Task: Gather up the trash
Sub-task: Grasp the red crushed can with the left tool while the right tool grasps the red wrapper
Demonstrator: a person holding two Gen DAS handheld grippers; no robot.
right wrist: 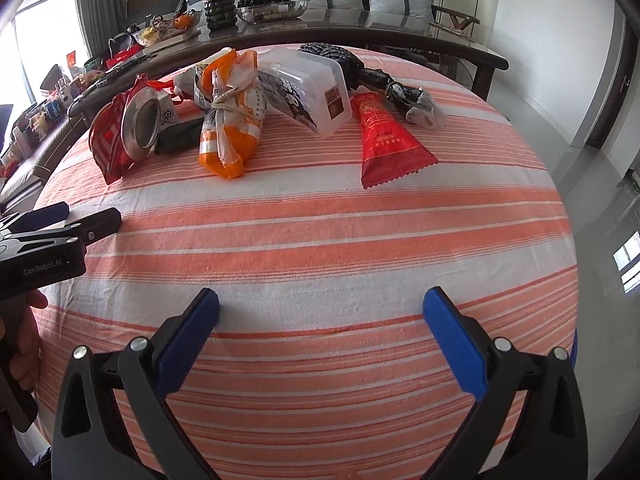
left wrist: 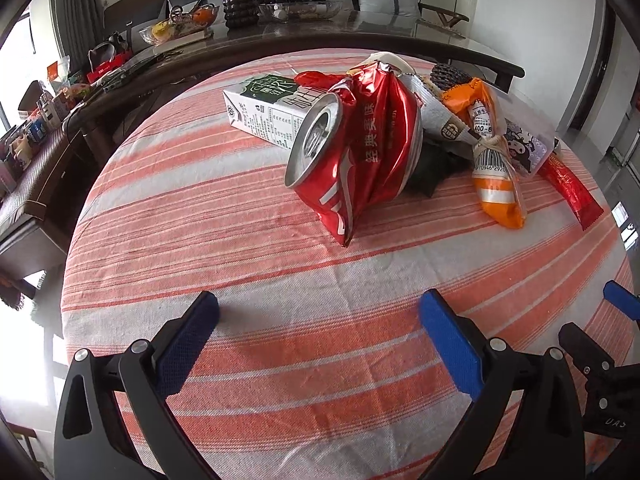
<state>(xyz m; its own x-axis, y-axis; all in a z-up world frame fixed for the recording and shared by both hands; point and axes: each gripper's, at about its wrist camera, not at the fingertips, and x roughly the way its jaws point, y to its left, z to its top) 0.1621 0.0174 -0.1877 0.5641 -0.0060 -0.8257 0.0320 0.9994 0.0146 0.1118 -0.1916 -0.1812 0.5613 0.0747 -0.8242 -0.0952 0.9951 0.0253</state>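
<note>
Blue-padded black fingers of the left gripper (left wrist: 319, 308) stand wide apart with nothing between them, hovering over bare orange-and-white striped tablecloth (left wrist: 280, 248); the right gripper (right wrist: 321, 304) is spread just as wide and empty over the same cloth, and its own view catches the left gripper's black body at the left edge with a hand (right wrist: 24, 344) around its handle. Trash lies in a loose heap toward the far side of the table, well apart from both grippers. Nearest the left gripper is a crushed red aluminium drink can (left wrist: 352, 160) lying on its side, its silver top turned toward the camera. Behind it and touching it lies a white-and-green drink carton (left wrist: 260, 108), also on its side. To the can's right sits a dark green crumpled object (left wrist: 434, 170), then an orange-and-white plastic wrapper bundle tied with string (left wrist: 494, 168). In the right wrist view, a clear plastic food box with a cartoon label (right wrist: 308, 92) leans just right of the orange bundle, a flat red foil packet with zigzag ends (right wrist: 384, 140) lies beside the box on the cloth, and a dark crumpled wrapper (right wrist: 416, 104) sits behind the packet. Beyond the striped cloth stands a dark glossy table (left wrist: 360, 36) carrying a glass bowl (left wrist: 300, 10) and a potted green plant (left wrist: 239, 0).
</note>
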